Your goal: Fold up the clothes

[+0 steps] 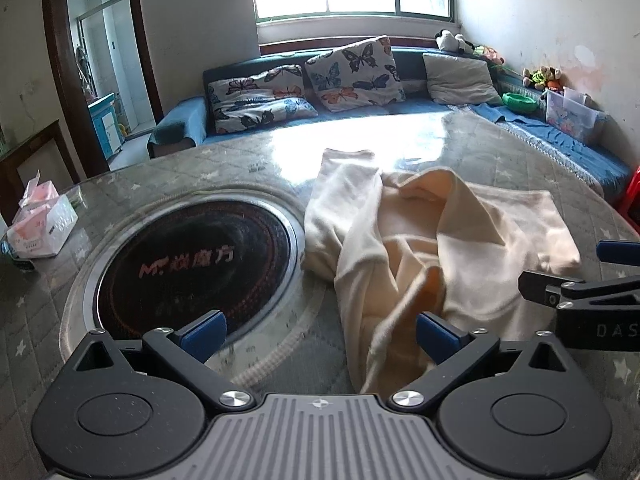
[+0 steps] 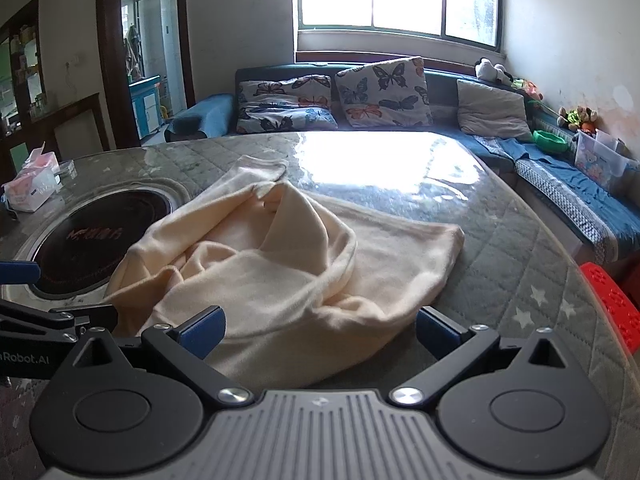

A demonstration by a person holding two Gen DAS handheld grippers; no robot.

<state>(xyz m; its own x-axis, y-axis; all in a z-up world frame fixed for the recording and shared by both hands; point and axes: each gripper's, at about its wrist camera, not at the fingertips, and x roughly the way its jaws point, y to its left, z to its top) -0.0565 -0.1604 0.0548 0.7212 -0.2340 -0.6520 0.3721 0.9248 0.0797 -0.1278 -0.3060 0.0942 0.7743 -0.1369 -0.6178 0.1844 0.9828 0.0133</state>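
We see cream garment point(image 2: 280, 264) crumpled ahead of right gripper point(image 2: 320, 330); left gripper point(image 1: 320, 332) beside its left edge; both spread, empty.

The garment point(image 2: 280, 264) is soft, matt cream knit cloth, faintly fuzzy. Under it the table point(image 2: 500, 248) shows grey quilted fabric beneath a glossy clear sheet that throws back window glare. Left of the garment, the hob point(image 1: 192, 264) is smooth black glass in a bright metal ring. The grippers' point(image 1: 320, 334) bodies are matt black plastic with blue pads point(image 1: 206, 330) and shiny metal screws.
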